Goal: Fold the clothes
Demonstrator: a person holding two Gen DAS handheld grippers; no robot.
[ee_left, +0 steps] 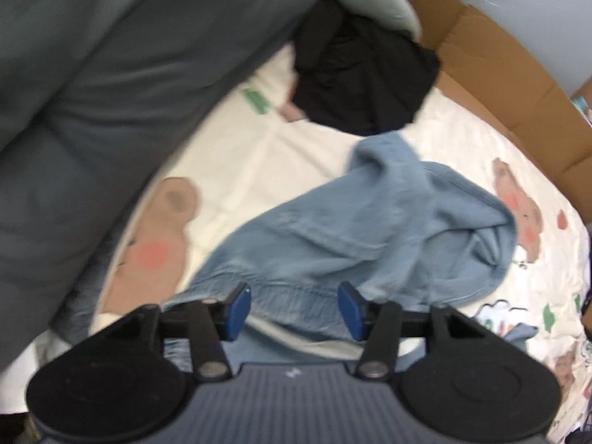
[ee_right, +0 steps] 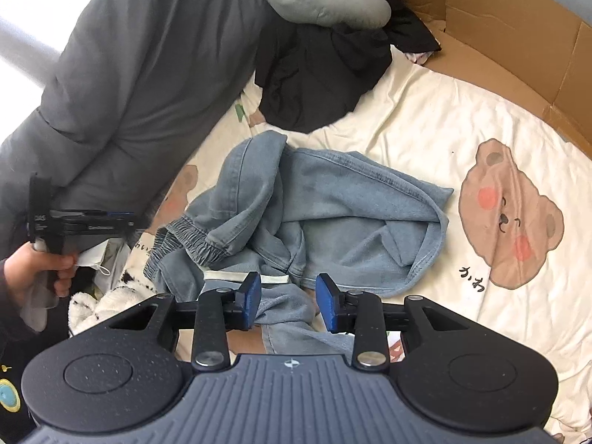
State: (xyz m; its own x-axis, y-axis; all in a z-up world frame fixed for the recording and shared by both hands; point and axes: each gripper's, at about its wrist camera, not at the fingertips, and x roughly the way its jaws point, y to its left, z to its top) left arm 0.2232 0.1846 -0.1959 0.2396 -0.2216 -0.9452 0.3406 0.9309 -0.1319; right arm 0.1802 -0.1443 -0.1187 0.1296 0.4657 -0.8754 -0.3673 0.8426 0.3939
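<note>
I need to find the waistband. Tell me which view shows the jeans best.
The right wrist view: the jeans are sharp and nearly whole, elastic waistband at left. The left wrist view shows them blurred, near edge hidden behind the claw.

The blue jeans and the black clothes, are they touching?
Apart. The right wrist view shows a strip of cream bedsheet between the blue jeans and the black clothes.

I see a cream bed sheet [ee_right: 425,118] printed with brown bear faces [ee_right: 510,218]. Flattened cardboard [ee_right: 492,26] lines its far edge. A large grey quilted cover [ee_right: 140,59] lies along the left, and a grey plush toy [ee_right: 325,3], possibly an elephant, rests at the far end. Something white and fluffy with black marks [ee_right: 107,299] sits near left.
</note>
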